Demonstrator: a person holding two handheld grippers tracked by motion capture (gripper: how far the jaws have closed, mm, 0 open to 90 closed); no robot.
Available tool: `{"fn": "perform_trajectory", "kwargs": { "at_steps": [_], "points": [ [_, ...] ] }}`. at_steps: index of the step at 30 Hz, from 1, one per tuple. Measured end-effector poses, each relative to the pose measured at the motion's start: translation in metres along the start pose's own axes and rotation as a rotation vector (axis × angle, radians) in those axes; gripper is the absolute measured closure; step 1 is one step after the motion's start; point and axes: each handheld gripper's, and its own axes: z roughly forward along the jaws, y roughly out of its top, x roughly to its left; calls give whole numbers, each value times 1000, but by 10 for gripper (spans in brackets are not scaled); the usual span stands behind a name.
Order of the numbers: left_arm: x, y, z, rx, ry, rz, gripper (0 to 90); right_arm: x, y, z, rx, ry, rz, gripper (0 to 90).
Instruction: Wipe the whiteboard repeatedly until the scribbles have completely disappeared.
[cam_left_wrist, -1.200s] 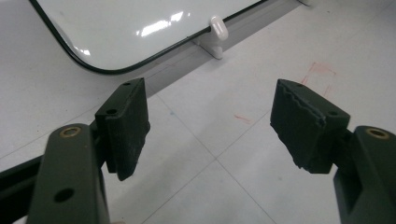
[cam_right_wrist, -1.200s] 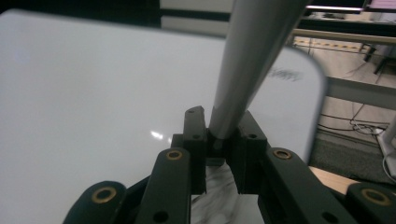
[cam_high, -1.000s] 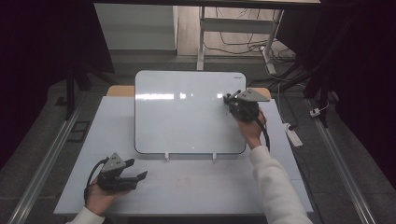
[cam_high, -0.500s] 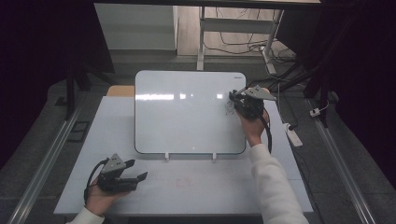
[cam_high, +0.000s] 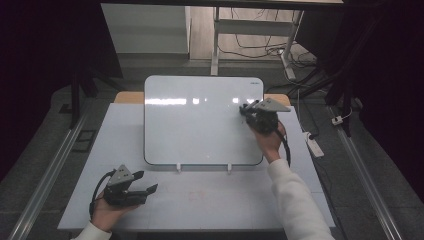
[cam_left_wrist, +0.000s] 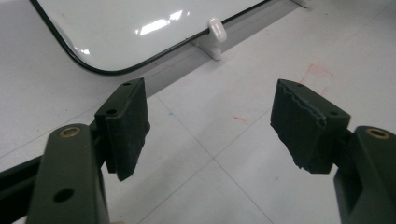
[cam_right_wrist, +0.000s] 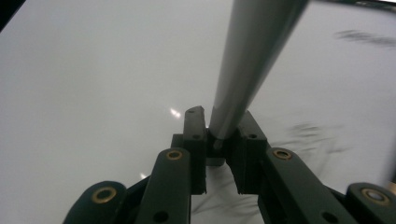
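Grey and slim, the pen (cam_right_wrist: 254, 60) is sitting pinched between my right gripper's (cam_right_wrist: 223, 128) jaws, which I am keeping clamped on its lower end, over the right side of the whiteboard (cam_high: 200, 125) near some dark smudged marks (cam_right_wrist: 313, 135) (blurred, so unreadable). My left gripper (cam_left_wrist: 210, 126) is resting on the white table (cam_high: 210, 200) near the board's bottom edge, jaws spread wide, gripping nothing.

The whiteboard (cam_high: 200, 120) stands on the table (cam_high: 210, 200), right tool (cam_high: 244, 109) over it.
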Motion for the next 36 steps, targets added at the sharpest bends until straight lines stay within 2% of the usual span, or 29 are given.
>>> {"fn": "perform_trajectory", "kwargs": {
  "at_steps": [1,2,5,6,7,8,9,11,12,13,14,15,17,19,21,22,23,24,25,26,27,28,30,32,33,35,36],
  "points": [
    [0,0,0,2,1,2,283,3,-1,0,3,-11,-45,778],
    [-1,0,1,3,0,3,283,0,0,0,3,-2,-39,779],
    [-2,0,-1,-3,0,6,282,-26,7,-4,-42,-114,39,778],
    [-2,0,-2,-6,1,6,282,-34,9,-5,-56,-134,85,778],
    [-2,0,-3,-7,1,3,283,-40,11,-6,-62,-139,109,778],
    [-1,0,-3,-9,0,0,283,-40,11,-6,-60,-137,106,778],
    [0,0,-2,-8,1,-1,283,-34,11,-6,-46,-127,74,779],
    [1,0,-1,-5,0,-3,283,-21,7,-4,-18,-44,51,779],
    [1,0,-1,-5,-1,-2,283,-13,3,-3,1,-1,18,778],
    [1,0,-1,-6,-1,-2,283,-7,0,-3,17,17,-26,779],
    [1,0,-1,-5,-1,-1,283,-5,0,-3,23,10,-55,779],
    [0,0,-1,-4,0,0,283,-9,1,-4,21,9,-47,779],
    [-1,0,-1,-6,0,1,282,-25,6,-7,-5,-82,-4,779],
    [-2,0,-2,-9,-1,2,283,-45,11,-10,-30,-127,70,778],
    [-1,0,-3,-12,-1,1,283,-53,13,-12,-41,-124,106,778],
    [-1,0,-3,-14,-1,0,283,-49,11,-12,-38,-109,103,778],
    [0,0,-3,-11,-2,-2,283,-43,9,-11,-24,-70,84,778],
    [1,0,-2,-10,-2,-2,282,-30,4,-9,-2,-17,41,779],
    [1,0,-2,-9,-3,-2,282,-23,1,-8,9,8,5,779],
    [1,0,-1,-8,-4,-2,282,-16,-1,-7,19,18,-49,779],
    [1,0,0,-5,-4,0,282,-14,0,-7,26,4,-79,779],
    [1,0,0,-2,-5,-1,282,-18,2,-6,18,-4,-59,779],
    [0,1,0,-2,-4,4,281,-33,10,-7,-13,-82,-4,778],
    [-1,0,-1,-8,-5,5,281,-49,15,-7,-41,-122,60,779],
    [-1,0,-2,-9,-5,4,281,-54,17,-7,-51,-126,81,778],
    [0,0,-2,-11,-4,-1,281,-50,16,-5,-58,-119,97,779],
    [0,0,-2,-10,-6,-1,281,-45,14,-4,-54,-78,95,779]
  ]
}}
